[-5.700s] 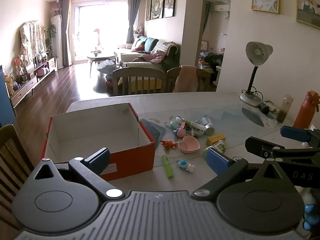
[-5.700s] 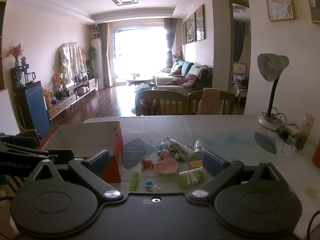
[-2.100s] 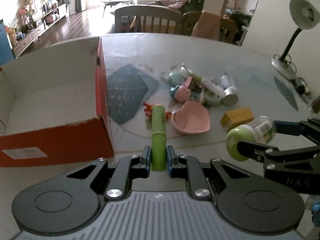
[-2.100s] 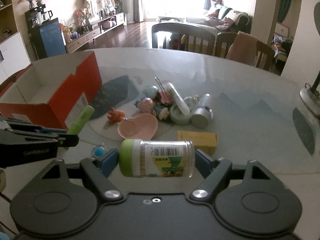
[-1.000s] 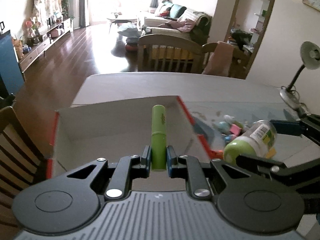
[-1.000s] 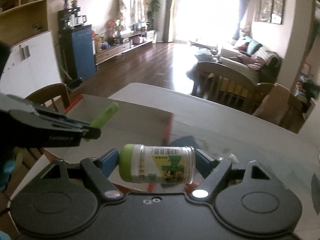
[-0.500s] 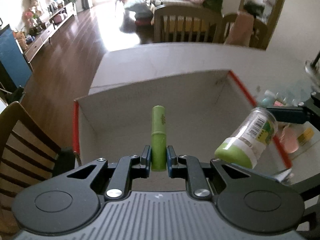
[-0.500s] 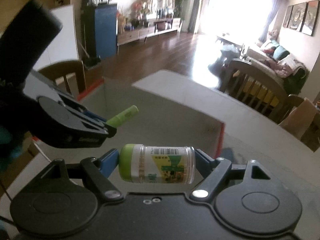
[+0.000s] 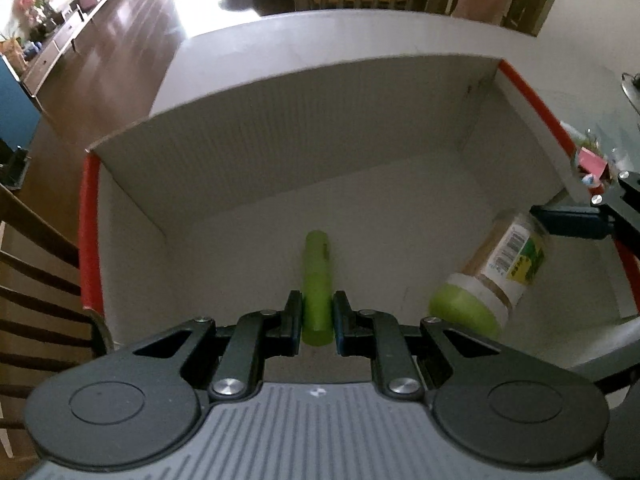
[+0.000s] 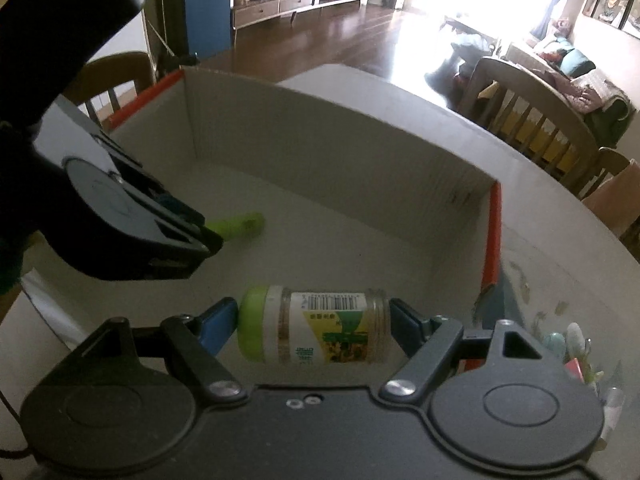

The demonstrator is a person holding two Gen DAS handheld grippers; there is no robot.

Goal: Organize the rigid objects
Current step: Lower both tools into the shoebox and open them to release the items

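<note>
Matt ribbed cardboard box (image 9: pixel 320 128); glossy wood floor (image 9: pixel 132 32).

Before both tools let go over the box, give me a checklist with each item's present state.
1. Left tool shut on the green tube: ok.
2. Right tool shut on the green-capped jar, end to end: ok.
3. Both items inside the cardboard box walls: ok.
4. Box floor under them bare: ok.
5. Tube or jar touching the floor: cannot tell.
6. The two tools apart from each other: ok.
</note>
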